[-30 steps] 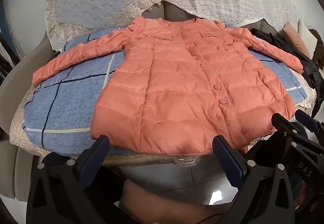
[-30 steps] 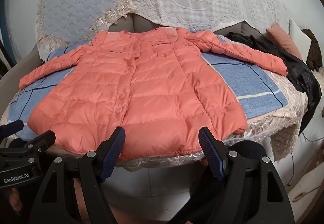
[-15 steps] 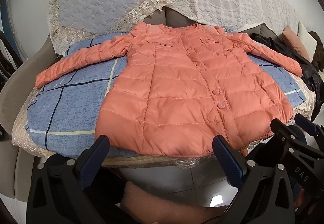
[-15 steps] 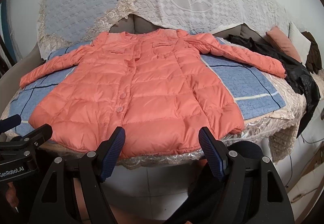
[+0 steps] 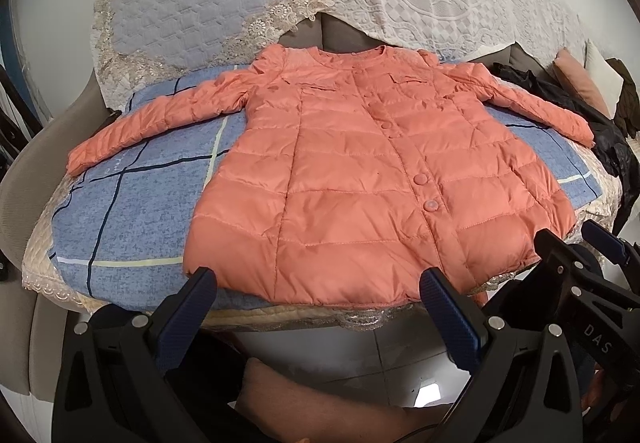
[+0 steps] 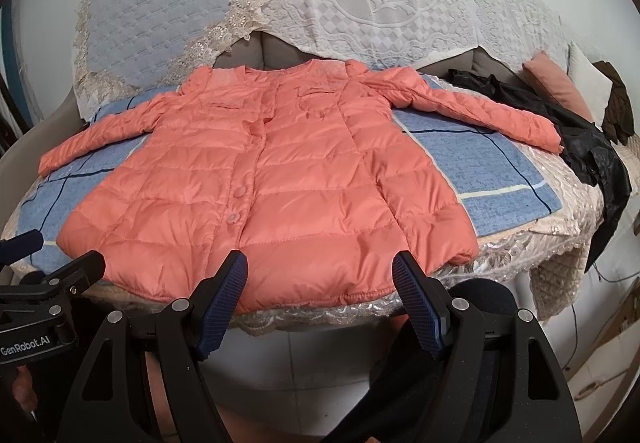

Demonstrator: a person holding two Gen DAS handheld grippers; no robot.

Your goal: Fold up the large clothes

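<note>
So you had the orange puffer jacket (image 5: 360,179) laid flat, front up and buttoned, on the blue checked sheet (image 5: 132,211) covering the sofa seat (image 6: 560,243). Its hem ran along the seat's front edge, collar toward the backrest, both sleeves spread out sideways. Your left gripper (image 5: 316,307) hung just in front of that edge, jaws spread wide with nothing between them, lined up with the left half of the hem but not touching it. Your right gripper (image 6: 320,291) was the same deal: jaws wide apart, empty, sitting just off the hem's right half. A black garment (image 6: 580,147) lay past the right sleeve cuff, near the seat's right end. Lace covers (image 6: 360,3) draped the backrest.
</note>
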